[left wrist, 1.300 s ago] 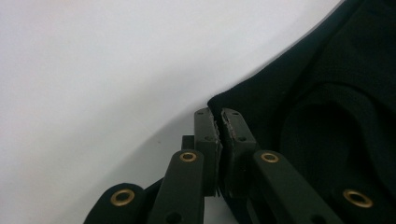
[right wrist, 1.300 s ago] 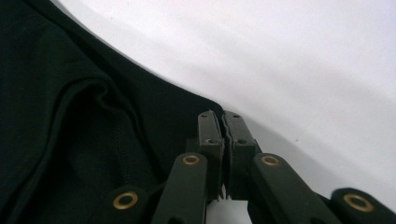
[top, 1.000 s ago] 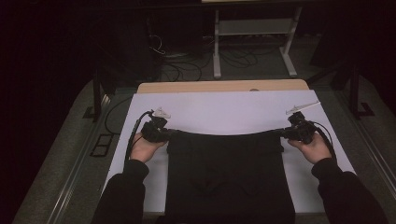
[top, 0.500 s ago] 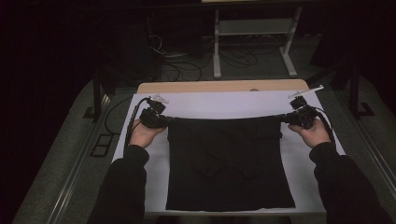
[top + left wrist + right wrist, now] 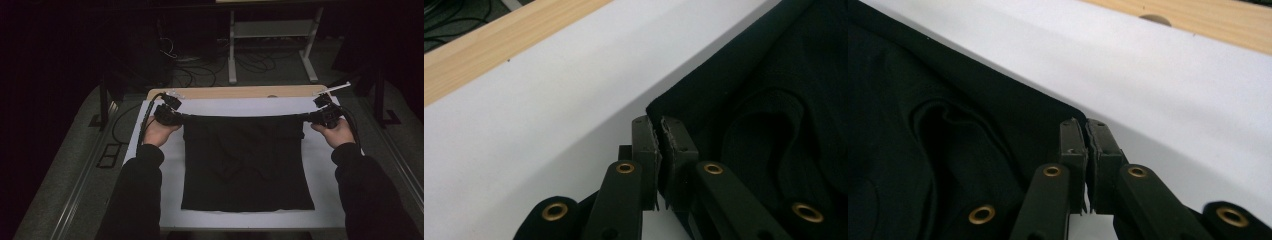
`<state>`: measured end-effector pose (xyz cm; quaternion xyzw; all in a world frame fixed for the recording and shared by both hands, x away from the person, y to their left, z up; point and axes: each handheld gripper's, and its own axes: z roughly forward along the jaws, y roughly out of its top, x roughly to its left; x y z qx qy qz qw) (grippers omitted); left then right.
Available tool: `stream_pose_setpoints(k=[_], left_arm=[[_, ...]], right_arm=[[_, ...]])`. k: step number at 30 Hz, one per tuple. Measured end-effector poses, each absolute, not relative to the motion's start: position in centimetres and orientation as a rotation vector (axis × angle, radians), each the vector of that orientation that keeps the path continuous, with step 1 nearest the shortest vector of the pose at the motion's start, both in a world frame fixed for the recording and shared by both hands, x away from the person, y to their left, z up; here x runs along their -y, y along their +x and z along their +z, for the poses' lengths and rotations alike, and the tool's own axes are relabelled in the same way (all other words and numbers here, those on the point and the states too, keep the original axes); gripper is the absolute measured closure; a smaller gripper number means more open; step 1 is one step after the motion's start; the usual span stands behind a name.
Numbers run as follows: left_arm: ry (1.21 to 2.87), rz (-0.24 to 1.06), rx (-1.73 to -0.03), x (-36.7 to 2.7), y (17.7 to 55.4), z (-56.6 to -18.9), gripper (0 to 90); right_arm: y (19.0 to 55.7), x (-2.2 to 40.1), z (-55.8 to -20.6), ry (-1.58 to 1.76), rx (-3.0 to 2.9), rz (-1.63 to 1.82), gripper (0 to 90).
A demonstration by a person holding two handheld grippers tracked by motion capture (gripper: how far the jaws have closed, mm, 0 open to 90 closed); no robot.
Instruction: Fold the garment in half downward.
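A black garment [image 5: 245,165] lies spread on the white table cover [image 5: 165,175], its far edge pulled taut between my two grippers. At the garment's far left corner my left gripper [image 5: 175,118] is shut on the cloth; in the left gripper view the jaws [image 5: 659,131] pinch the black corner [image 5: 704,100]. My right gripper [image 5: 312,118] is shut on the far right corner, and in the right gripper view its jaws [image 5: 1084,131] clamp the cloth's edge [image 5: 1013,105]. Both held corners sit slightly above the table.
A bare wooden strip [image 5: 240,92] runs along the table's far edge. Beyond it stands a white metal frame [image 5: 272,35] with cables on the dark floor. A black cable [image 5: 145,125] trails off the left gripper. White cover shows on both sides of the garment.
Both hands have moved away from the person toward the far edge and lifted a little, dragging the garment's top edge with them and stretching it out flat. Both grips stayed shut.
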<state>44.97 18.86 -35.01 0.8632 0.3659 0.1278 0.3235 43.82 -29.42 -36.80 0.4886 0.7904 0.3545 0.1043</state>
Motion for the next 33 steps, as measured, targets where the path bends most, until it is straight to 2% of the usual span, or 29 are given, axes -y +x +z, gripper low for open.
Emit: stream_pose_setpoints(k=[17, 27, 30, 33], left_arm=[[2.271, 0.396, -0.939, -18.6, 47.2, -32.7, 84.3], [2.295, 0.380, -0.968, -17.9, 48.3, -34.6, 83.9], [2.277, 0.395, -0.984, -17.9, 48.2, -35.3, 80.9], [2.261, 0.403, -1.006, -17.9, 47.9, -35.9, 73.4]], right_arm=[[45.5, 29.2, -34.5, 1.394, -2.280, 1.077, 85.6], [46.8, 28.9, -36.3, 1.451, -2.291, 1.056, 84.6], [47.0, 28.8, -36.9, 1.484, -2.297, 1.069, 79.8], [46.9, 28.7, -37.2, 1.476, -2.300, 1.079, 72.7]])
